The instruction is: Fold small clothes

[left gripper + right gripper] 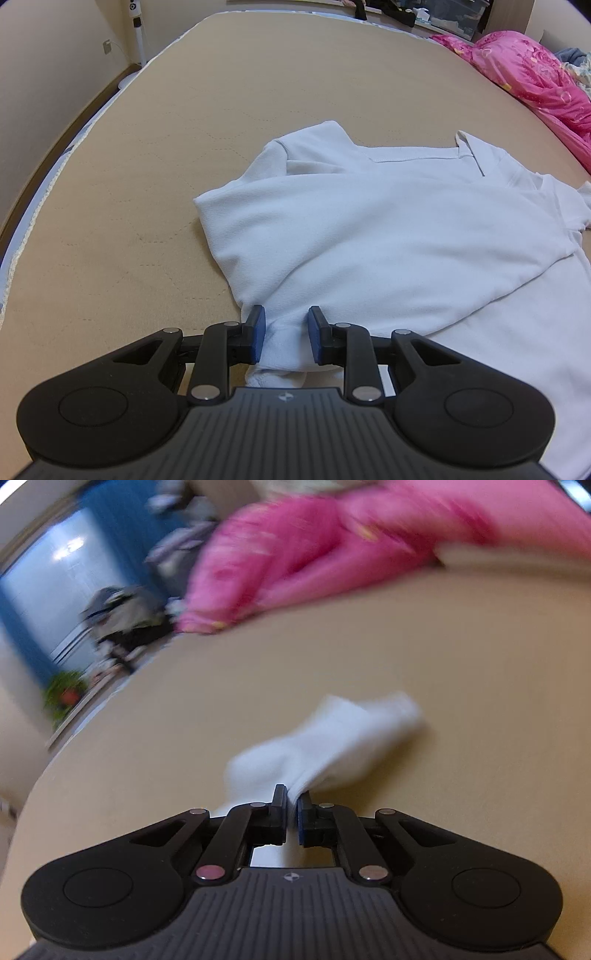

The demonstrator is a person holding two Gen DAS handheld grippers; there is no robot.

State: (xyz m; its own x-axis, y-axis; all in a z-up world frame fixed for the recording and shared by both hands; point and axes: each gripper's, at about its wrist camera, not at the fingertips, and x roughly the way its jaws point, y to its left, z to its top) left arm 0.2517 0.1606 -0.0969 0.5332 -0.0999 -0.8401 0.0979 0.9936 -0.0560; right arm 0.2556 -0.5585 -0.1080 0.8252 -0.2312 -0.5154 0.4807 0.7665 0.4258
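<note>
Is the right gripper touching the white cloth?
Touching. The right wrist view shows the right gripper pinching the white cloth between its nearly closed fingers.

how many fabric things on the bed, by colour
white: 2, the shirt and the sock
pink: 1, the quilt
total: 3

The blurred sock is pinched in the right gripper; the left gripper is open around a bit of the shirt.

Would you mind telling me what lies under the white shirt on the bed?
The white shirt rests directly on the tan mattress cover, visible all around it. Anything beneath its folded layers is covered and cannot be seen.
</note>
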